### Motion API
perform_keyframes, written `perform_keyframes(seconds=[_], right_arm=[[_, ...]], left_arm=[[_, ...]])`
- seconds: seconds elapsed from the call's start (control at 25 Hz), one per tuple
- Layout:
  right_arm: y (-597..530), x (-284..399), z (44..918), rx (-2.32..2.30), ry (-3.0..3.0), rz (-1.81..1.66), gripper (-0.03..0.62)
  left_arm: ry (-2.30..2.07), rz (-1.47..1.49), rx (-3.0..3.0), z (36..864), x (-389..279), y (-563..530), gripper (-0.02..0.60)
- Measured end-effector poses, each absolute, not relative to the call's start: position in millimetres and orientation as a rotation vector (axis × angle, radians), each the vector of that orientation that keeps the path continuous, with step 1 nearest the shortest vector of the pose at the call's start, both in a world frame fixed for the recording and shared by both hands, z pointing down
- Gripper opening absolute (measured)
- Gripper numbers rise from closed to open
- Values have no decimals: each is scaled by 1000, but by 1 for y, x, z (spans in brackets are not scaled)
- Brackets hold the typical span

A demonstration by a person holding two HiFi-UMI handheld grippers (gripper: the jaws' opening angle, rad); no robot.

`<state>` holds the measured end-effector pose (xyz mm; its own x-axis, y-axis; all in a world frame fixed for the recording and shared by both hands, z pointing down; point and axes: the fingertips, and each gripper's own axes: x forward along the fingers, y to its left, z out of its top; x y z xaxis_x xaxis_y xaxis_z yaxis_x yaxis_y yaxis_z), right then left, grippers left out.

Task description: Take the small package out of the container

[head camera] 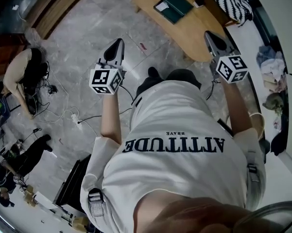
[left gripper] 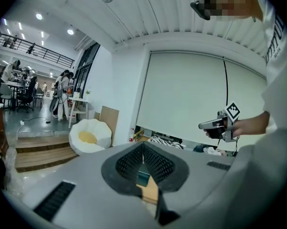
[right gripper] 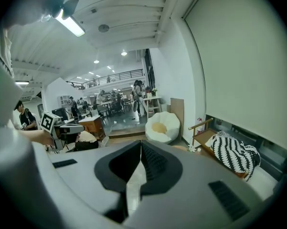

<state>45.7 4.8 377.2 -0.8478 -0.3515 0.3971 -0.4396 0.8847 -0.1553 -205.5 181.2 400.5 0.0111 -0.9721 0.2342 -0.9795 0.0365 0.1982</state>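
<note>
No small package or container can be made out in any view. I hold both grippers up at chest height over a marble floor. My left gripper (head camera: 117,41) points away from me, its jaws shut with nothing between them; its closed tips (left gripper: 143,145) aim at a white roller blind. My right gripper (head camera: 208,33) hovers near the edge of a wooden table (head camera: 197,25), its jaws (right gripper: 141,144) also together and empty. Each gripper shows in the other's view: the right gripper (left gripper: 214,125) and the left gripper (right gripper: 69,128). A dark green flat case (head camera: 174,6) lies on the table.
A black-and-white striped cushion (head camera: 229,1) lies on a bench beyond the table. A white beanbag seat (left gripper: 89,136) stands by wooden steps. Two people (head camera: 24,74) crouch at the left among cables on the floor. Clothes are piled at the right (head camera: 273,72).
</note>
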Motion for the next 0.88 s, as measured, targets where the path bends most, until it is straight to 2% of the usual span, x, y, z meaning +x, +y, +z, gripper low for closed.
perform_keyframes(seconds=[0.48,0.88], right_arm=[[-31,41,389,618,-2656,373,21],[-106,22,421,570,-2641,441,21]], left_arm=[[-1945,53,1998,418,-214,138,23],[-1935,115,1982,428,-222,55,23]])
